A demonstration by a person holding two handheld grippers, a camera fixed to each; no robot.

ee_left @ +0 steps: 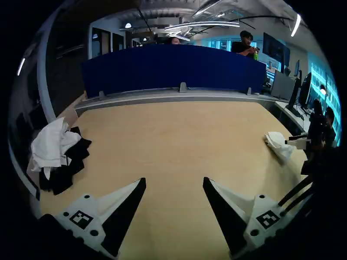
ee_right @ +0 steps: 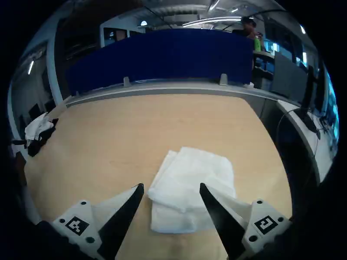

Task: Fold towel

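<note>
A white towel (ee_right: 195,173), folded into a rough rectangle, lies flat on the light wooden table (ee_right: 117,130) near its right edge. My right gripper (ee_right: 170,187) is open, its two fingers straddling the near part of the towel without pressing on it. In the left gripper view the same towel (ee_left: 277,145) appears far right as a small white heap, with the right gripper (ee_left: 292,141) and the hand holding it beside it. My left gripper (ee_left: 173,182) stands open over bare table (ee_left: 173,134), nothing between its fingers.
A pile of white and black cloths (ee_left: 56,154) sits at the table's left edge, also seen small as the pile (ee_right: 38,128). A blue partition (ee_left: 173,67) bounds the far side, with people behind it. Monitors and another desk (ee_left: 290,86) stand to the right.
</note>
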